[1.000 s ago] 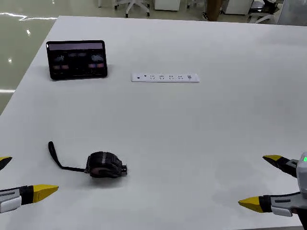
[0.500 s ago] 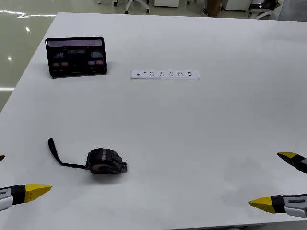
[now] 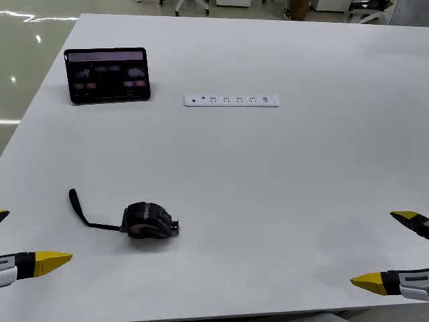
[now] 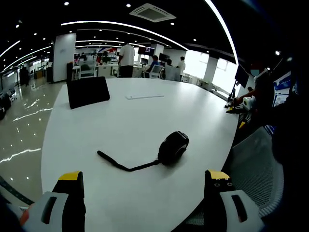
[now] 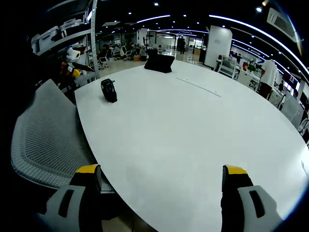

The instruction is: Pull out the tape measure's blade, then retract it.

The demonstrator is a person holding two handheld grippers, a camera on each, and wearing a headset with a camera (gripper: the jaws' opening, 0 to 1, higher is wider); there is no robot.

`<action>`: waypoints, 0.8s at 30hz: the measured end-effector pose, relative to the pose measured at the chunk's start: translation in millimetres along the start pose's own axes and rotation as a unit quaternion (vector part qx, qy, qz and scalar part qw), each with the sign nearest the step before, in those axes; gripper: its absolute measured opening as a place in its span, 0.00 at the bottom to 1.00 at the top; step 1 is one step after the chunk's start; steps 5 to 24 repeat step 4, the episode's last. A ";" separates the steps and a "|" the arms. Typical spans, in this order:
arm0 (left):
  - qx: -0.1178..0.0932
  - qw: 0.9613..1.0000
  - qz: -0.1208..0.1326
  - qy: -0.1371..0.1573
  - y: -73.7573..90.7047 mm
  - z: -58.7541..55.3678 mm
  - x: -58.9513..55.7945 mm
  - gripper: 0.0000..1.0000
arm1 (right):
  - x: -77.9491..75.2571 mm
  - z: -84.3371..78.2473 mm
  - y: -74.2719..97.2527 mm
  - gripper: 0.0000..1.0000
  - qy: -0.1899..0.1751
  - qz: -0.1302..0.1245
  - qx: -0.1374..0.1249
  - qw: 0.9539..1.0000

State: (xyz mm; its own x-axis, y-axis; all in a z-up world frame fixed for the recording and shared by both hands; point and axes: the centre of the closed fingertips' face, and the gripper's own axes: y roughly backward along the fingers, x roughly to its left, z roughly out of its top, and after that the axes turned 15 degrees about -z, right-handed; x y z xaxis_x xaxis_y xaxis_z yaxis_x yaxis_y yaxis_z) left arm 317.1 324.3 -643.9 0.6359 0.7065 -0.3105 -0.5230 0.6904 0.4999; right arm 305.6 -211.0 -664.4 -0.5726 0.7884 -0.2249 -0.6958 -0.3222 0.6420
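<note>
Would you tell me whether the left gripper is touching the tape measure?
Apart. In the left gripper view, the left gripper is open, with bare table between its jaws and the tape measure.

We see a black tape measure point(image 3: 149, 221) lying on the white surface point(image 3: 268, 174), its wrist strap point(image 3: 82, 209) trailing left. Our left hand-held gripper point(image 3: 27, 238) hovers near it, jaws spread. Our right hand-held gripper point(image 3: 383, 249) is well apart, jaws also spread. A tablet point(image 3: 107, 74) and a power strip point(image 3: 231, 100) sit farther back.
</note>
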 end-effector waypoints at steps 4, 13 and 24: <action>0.000 1.000 -0.002 0.001 1.0 0.5 -0.5 1.00 | 1.3 1.6 -1.1 1.00 0.002 0.003 -0.001 1.000; 0.000 1.000 -0.002 0.001 1.0 0.5 -0.5 1.00 | 1.3 1.6 -1.1 1.00 0.002 0.003 -0.001 1.000; 0.000 1.000 -0.002 0.001 1.0 0.5 -0.5 1.00 | 1.3 1.6 -1.1 1.00 0.002 0.003 -0.001 1.000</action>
